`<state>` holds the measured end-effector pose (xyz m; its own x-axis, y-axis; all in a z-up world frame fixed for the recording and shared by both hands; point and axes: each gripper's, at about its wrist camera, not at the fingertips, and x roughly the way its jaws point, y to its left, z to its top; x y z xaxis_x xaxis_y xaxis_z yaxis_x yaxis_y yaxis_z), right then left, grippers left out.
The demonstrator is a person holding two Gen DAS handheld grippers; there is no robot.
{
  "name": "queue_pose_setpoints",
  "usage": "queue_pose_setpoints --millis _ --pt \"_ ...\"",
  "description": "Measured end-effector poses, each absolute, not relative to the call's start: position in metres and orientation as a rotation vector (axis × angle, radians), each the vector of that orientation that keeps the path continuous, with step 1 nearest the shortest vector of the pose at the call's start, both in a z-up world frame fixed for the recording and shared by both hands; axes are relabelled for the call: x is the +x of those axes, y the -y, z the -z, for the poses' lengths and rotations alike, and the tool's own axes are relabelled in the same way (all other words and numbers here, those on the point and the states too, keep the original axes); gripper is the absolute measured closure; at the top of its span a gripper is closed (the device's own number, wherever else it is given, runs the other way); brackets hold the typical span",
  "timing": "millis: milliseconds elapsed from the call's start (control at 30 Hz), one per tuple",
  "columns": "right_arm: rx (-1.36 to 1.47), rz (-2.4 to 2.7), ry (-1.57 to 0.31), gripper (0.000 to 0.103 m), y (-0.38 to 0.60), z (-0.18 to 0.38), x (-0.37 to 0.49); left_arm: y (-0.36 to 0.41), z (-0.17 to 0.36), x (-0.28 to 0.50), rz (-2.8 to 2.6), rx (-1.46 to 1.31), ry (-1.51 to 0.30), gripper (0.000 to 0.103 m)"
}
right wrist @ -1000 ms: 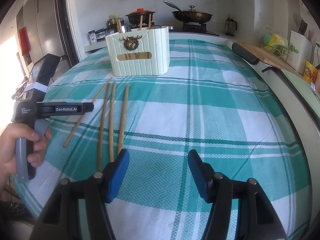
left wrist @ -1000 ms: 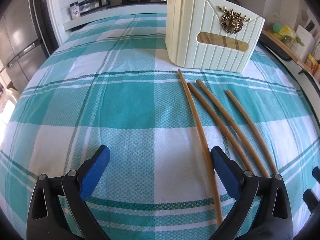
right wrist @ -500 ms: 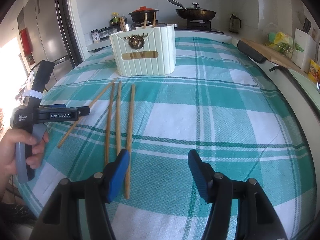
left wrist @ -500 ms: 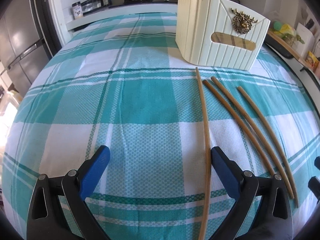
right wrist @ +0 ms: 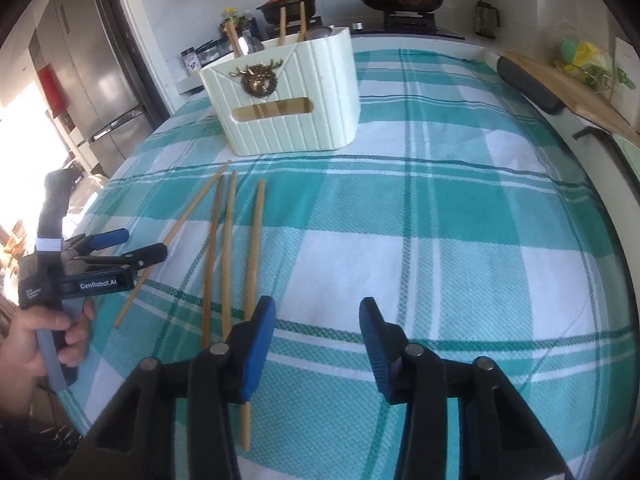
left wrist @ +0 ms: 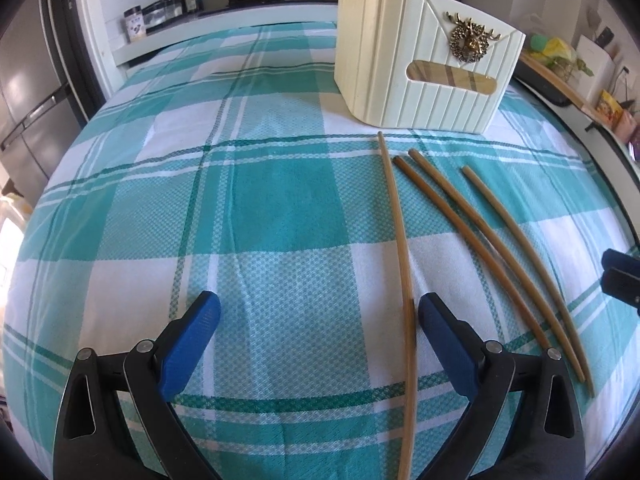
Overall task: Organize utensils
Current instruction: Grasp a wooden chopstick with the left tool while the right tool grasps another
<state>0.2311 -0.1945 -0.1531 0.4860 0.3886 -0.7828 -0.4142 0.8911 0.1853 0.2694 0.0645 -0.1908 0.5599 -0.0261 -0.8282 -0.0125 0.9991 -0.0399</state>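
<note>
Assessed step: pick-up approach, with four loose chopsticks lying on the checked tablecloth (left wrist: 256, 208) in front of the cream utensil holder (left wrist: 420, 60) and none yet lifted. From left to right: the left gripper (left wrist: 316, 320) stands spread with nothing pinched, the leftmost chopstick (left wrist: 400, 240) running just inside its right pad; the right gripper (right wrist: 316, 320), whose jaws have just been closing, remains parted and empty, the rightmost chopstick (right wrist: 254, 252) passing at its left pad. The next move likely calls for centring one stick between the pads, pinching it, then carrying it into the holder, where other sticks already stand.
</note>
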Motion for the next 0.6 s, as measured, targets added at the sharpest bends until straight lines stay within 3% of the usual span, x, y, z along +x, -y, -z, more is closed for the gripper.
queue_pose_setpoints --millis 367,433,600 --pt "-0.328 -0.621 -1.046 0.078 0.105 0.172 0.293 -0.055 0.187 0.325 0.146 0.044 -1.014 0.026" --pt "-0.346 -0.621 -1.059 0.079 0.096 0.171 0.303 -0.055 0.186 0.338 0.164 0.045 -1.016 0.035" --pt "-0.337 -0.629 -1.082 0.080 0.077 0.170 0.334 -0.049 0.182 0.363 0.197 0.044 -1.048 0.072"
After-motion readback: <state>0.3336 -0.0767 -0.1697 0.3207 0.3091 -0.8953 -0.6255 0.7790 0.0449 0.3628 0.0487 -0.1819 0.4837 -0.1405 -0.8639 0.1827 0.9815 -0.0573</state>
